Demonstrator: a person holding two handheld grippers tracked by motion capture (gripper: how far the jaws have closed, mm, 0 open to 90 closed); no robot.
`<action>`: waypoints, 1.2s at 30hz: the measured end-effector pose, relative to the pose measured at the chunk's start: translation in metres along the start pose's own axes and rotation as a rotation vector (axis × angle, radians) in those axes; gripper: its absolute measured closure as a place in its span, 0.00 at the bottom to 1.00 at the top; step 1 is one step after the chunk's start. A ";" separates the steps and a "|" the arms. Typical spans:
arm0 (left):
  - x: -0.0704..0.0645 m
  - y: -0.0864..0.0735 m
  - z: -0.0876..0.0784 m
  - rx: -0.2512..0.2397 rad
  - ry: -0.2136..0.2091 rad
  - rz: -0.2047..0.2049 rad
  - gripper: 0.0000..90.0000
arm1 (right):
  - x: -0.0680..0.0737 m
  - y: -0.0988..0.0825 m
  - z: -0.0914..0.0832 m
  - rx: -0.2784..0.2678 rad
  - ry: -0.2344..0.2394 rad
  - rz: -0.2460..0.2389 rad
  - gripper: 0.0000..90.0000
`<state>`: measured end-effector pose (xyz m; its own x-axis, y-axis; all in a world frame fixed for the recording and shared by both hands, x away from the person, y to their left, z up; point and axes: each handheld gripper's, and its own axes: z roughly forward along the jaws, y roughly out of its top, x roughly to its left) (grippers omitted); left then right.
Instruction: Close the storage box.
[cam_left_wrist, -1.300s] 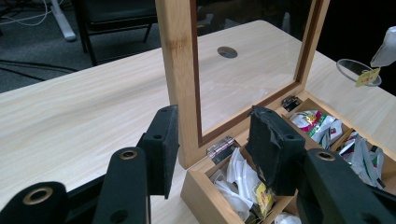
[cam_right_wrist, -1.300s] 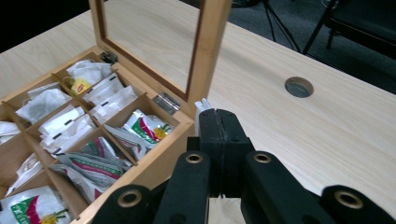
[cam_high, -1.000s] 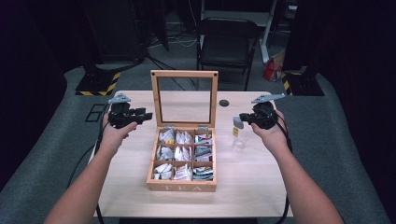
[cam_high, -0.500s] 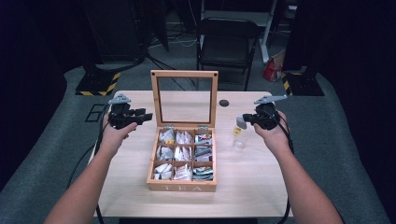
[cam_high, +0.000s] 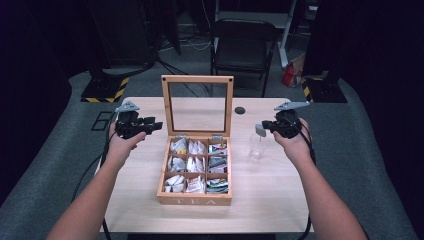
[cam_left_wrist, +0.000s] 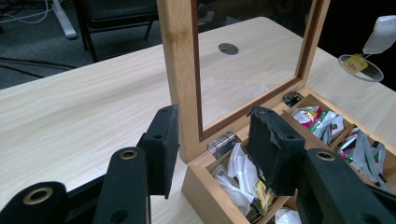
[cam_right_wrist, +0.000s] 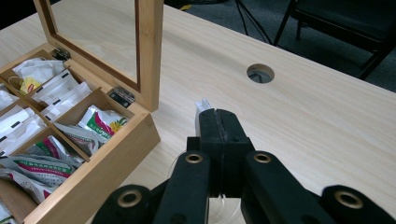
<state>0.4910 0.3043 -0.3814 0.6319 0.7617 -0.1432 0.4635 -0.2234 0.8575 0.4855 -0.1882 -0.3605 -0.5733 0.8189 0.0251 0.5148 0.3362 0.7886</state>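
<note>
1. We see a wooden tea box (cam_high: 195, 172) in the middle of the light wood bench (cam_high: 140, 205). Its glass lid (cam_high: 197, 106) stands straight up at the back.
2. The box has nine little rooms, and they are full of tea bags (cam_high: 194, 165) in paper wraps. The front wall says TEA.
3. Our right gripper (cam_high: 270, 126) is over the right part of the bench. Its jaws are pressed tight together on a small white tea bag (cam_high: 260, 130). In the right gripper view we see a bit of white paper (cam_right_wrist: 203, 104) poking out past the jaw tips.
4. The tea bag hangs just above a clear glass cup (cam_high: 256, 146). The cup stands on the bench to the right of the box, a little apart from it.
5. In the left gripper view we see the white bag (cam_left_wrist: 383, 35) up in the air with a yellow tag (cam_left_wrist: 357, 62) over the rim of the cup (cam_left_wrist: 360, 68).
6. Our left gripper (cam_high: 154, 125) is to the left of the box, near the back left corner. Its jaws are partly open and hold nothing. In the left gripper view the edge of the lid frame (cam_left_wrist: 184, 70) shows between them, farther off.
7. A small round hole (cam_high: 240, 110) is in the bench behind the box, on the right.
8. A dark chair (cam_high: 242, 45) stands on the floor behind the bench.
</note>
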 end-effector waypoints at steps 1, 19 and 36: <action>0.000 0.000 0.000 0.000 0.001 -0.001 0.59 | 0.000 0.000 0.000 0.001 -0.003 -0.002 1.00; 0.001 -0.003 0.001 0.007 -0.003 -0.006 0.59 | 0.002 -0.026 0.021 0.036 0.001 0.029 1.00; 0.003 -0.006 0.000 0.005 0.001 -0.009 0.59 | 0.001 -0.042 0.038 0.086 -0.011 0.030 0.97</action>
<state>0.4905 0.3077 -0.3869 0.6270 0.7644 -0.1503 0.4725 -0.2198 0.8535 0.4875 -0.1835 -0.4169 -0.5496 0.8344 0.0407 0.5851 0.3497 0.7317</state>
